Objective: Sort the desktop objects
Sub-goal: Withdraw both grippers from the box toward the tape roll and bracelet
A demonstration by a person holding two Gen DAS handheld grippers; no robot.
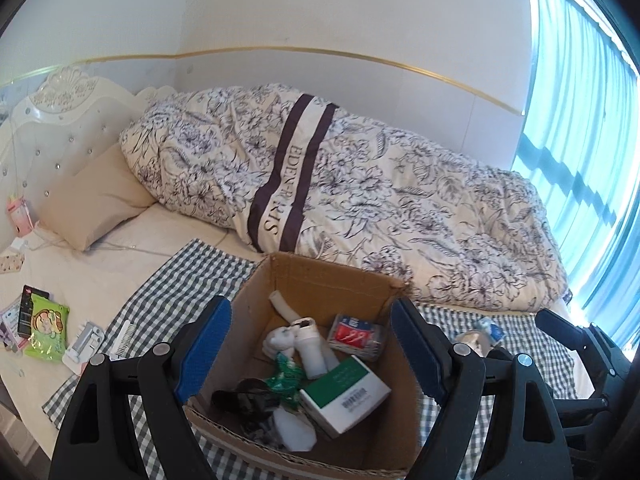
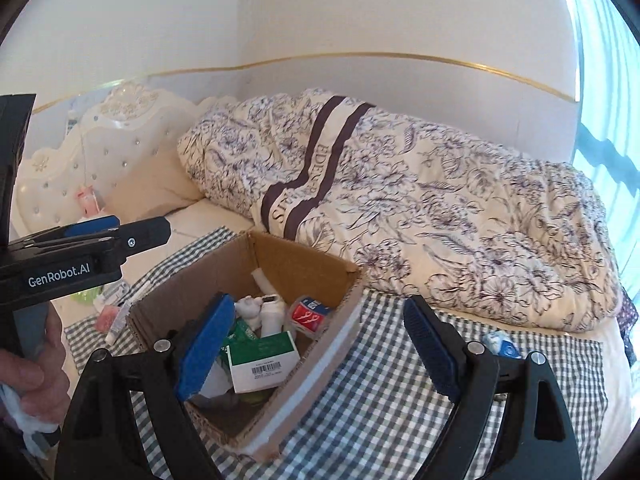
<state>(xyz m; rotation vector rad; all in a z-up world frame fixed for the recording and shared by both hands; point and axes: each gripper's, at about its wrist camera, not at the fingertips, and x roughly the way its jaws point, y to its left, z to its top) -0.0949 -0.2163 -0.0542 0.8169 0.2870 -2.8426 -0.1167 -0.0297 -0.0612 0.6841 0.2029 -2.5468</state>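
Both grippers spread, empty: left gripper (image 1: 310,344) over box (image 1: 320,276), right gripper (image 2: 320,350) beside it. Box part-filled. Loose items remain: comb (image 1: 123,338), green packet (image 1: 45,330) left on bed. Next: approach low, square fingers across narrow side before pinching.

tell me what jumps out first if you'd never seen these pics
A cardboard box sits on a checked cloth on the bed, already stuffed with a green-and-white carton and other bits. Behind it a floral duvet is heaped along the wall. Both grippers, left and right, hover open over the box.
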